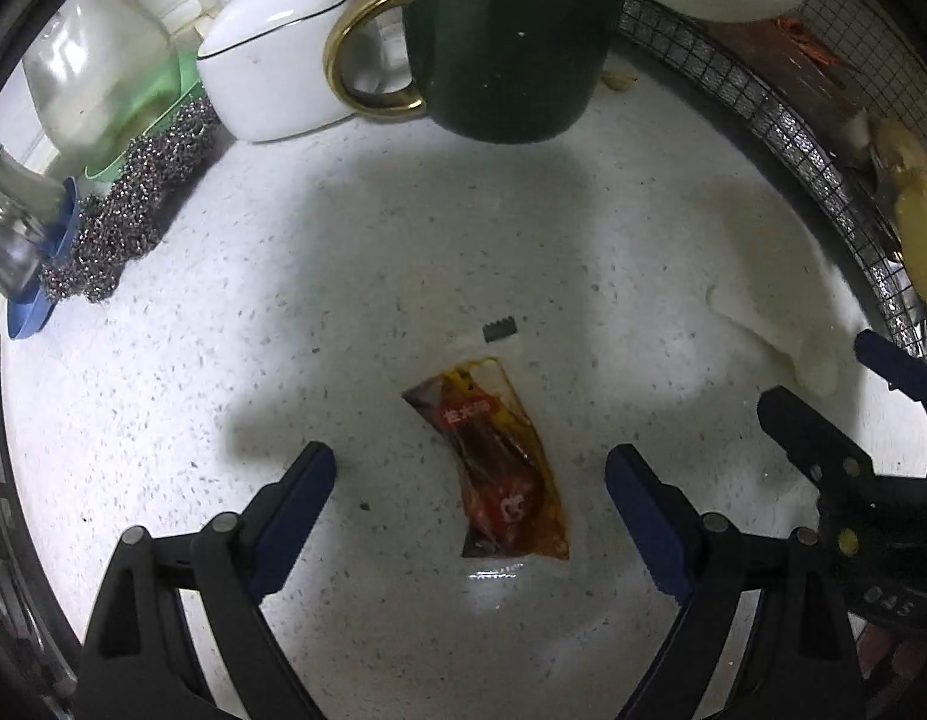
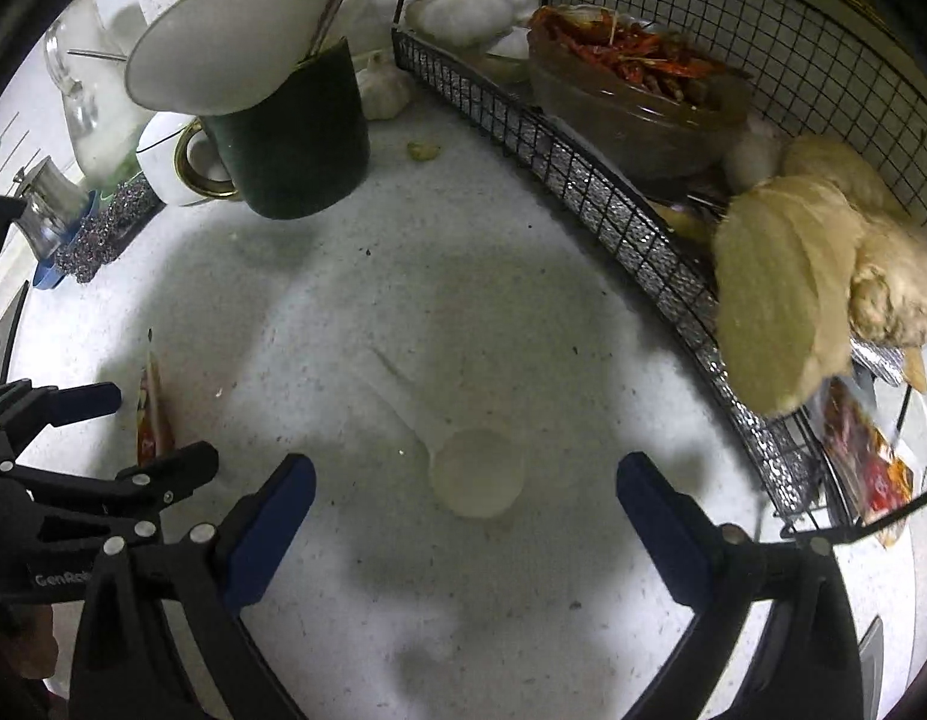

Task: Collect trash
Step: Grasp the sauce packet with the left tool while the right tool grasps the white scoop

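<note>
Sauce sachet [image 1: 493,462], a used red-and-brown seasoning packet, is lying flat on the speckled white countertop [image 1: 343,276], directly ahead of the left gripper [image 1: 470,468] and between the lines of its two fingers. Its long axis is running from near to far with a slight lean, roughly along the gripper's line of sight and so roughly across the direction in which the jaws would close. The left gripper is standing wide open, nothing between its pads, and pointing steeply down at the packet without touching it.

A small torn-off dark strip [image 1: 500,330] is lying just beyond the sachet's far end, apart from it.

The right gripper [image 2: 466,483] is also standing open and empty, aimed at a pale translucent plastic spoon [image 2: 457,450] lying flat on the counter, bowl nearest the jaws and handle running away up and to the left. In the right wrist view the sachet is appearing only edge-on at the far left, beside the left gripper's fingers, so the left hand is judged the nearer for the packet and the right for the spoon.

A second red packet [image 2: 865,468] is showing under the wire basket [image 2: 643,222] at the right edge.

The dark green mug [image 1: 511,54] is standing well clear of both.
</note>
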### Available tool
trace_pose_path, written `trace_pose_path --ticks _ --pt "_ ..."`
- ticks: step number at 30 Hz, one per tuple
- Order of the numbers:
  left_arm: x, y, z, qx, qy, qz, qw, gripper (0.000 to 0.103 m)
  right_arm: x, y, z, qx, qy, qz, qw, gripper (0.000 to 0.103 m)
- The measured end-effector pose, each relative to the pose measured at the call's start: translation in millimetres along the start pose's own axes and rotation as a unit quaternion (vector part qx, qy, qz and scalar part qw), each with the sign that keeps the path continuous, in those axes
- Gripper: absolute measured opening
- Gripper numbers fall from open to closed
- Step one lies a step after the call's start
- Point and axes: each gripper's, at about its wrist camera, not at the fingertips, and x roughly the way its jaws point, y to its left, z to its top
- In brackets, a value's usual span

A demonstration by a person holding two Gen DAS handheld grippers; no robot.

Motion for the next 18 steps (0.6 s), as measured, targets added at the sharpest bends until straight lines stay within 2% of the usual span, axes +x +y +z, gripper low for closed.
trace_pose_path --ticks 3,6,8,9,11,13,15,16,18 --pt "0 1 3 -0.004 0.001 0.001 1.0000 0.090 5 1 2 0.002 0.008 0.012 1.000 0.082" --pt "0 -3 6 -0.011 0.008 0.005 0.9999 0.089 10 5 2 -0.011 0.017 -0.003 1.000 0.079" --pt "-1 -4 5 -0.011 0.013 0.006 0.9998 0.086 8 5 2 -0.009 0.016 0.002 1.000 0.076" --pt "-2 -8 2 -0.009 0.011 0.005 0.9999 0.082 8 5 3 -0.009 0.015 0.007 1.000 0.074" --pt "-5 -11 2 -0.005 0.009 0.003 0.9999 0.073 6 6 3 -0.015 0.012 0.008 1.000 0.059" --pt "-9 -16 3 0.000 0.005 0.001 1.0000 0.058 5 10 4 -0.022 0.010 0.006 1.000 0.049" --pt "-14 -20 1 0.004 0.004 -0.003 1.0000 0.024 6 13 6 -0.024 0.012 0.010 1.000 0.039" --pt "-15 -23 1 0.005 0.006 -0.007 0.9999 0.021 5 14 6 -0.025 0.013 0.011 1.000 0.029" --pt "-16 -26 0 0.010 0.005 -0.007 0.9999 0.020 5 13 7 -0.017 0.017 0.023 0.999 0.029"
